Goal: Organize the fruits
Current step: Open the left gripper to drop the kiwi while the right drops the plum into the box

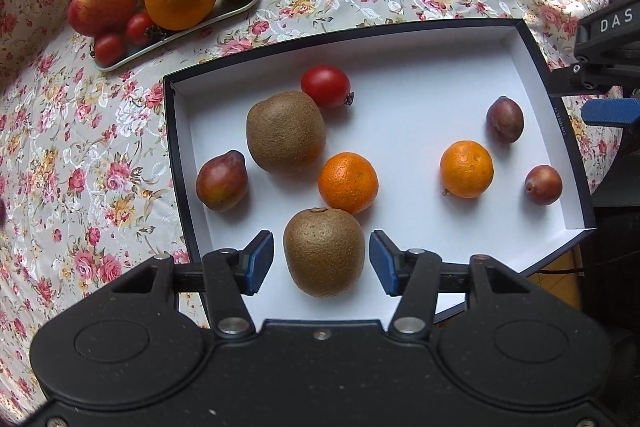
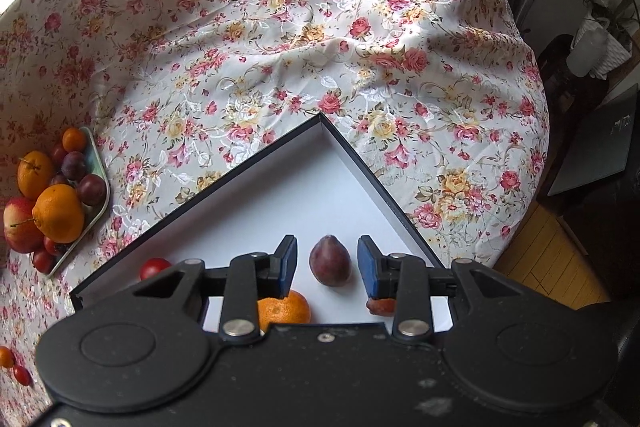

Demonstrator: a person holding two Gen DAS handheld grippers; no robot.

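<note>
A dark-rimmed box (image 1: 400, 27) with a white floor holds several fruits: a red tomato (image 1: 325, 85), two kiwis, two tangerines and several plums. My left gripper (image 1: 322, 243) is open around the near kiwi (image 1: 324, 251), which rests on the box floor with a gap at each pad. My right gripper (image 2: 327, 247) is open as well. A dark plum (image 2: 330, 259) lies between its fingers, clear of both pads, near the box corner (image 2: 372, 179). A tangerine (image 2: 286, 309) shows under the right gripper's left finger.
A green tray (image 1: 240, 7) at the far left carries an apple, big oranges, plums and small tomatoes. The floral cloth (image 2: 320, 27) covers the round table, which drops off to the right toward wooden floor and dark furniture. A small orange and a tomato (image 2: 22, 375) lie loose on the cloth.
</note>
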